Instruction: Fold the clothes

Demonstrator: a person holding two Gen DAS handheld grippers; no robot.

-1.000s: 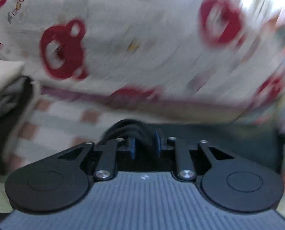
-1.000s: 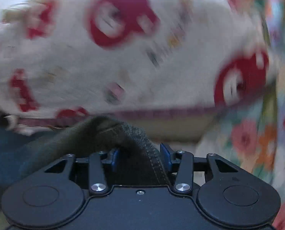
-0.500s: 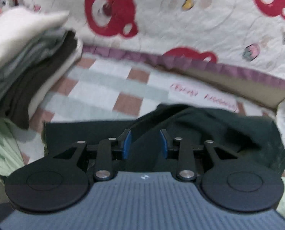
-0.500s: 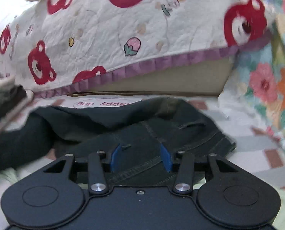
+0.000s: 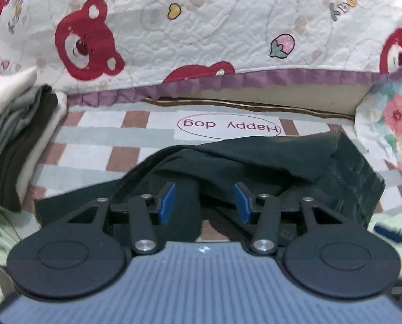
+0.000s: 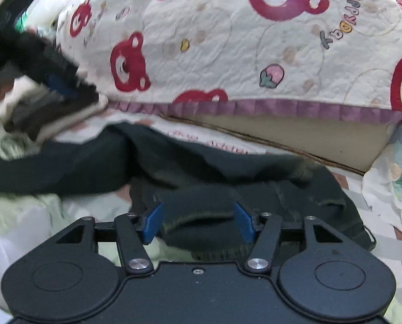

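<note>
Both the left gripper (image 5: 205, 199) and right gripper (image 6: 198, 222) are opening, letting the dark trousers (image 5: 268, 162) settle; best release evenly so the fold lies flat mid-sheet.

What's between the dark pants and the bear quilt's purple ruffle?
In the left wrist view, a bare strip of checked sheet with a "Happy dog" label separates the dark pants from the purple ruffle.

checked pink-and-grey bed sheet (image 5: 98, 145): "happy dog" in red inside a red oval, reads upside down
white quilted blanket with red bear prints (image 6: 227, 43): "happy" in coloured letters, running sideways
other small blanket lettering: unreadable
</note>
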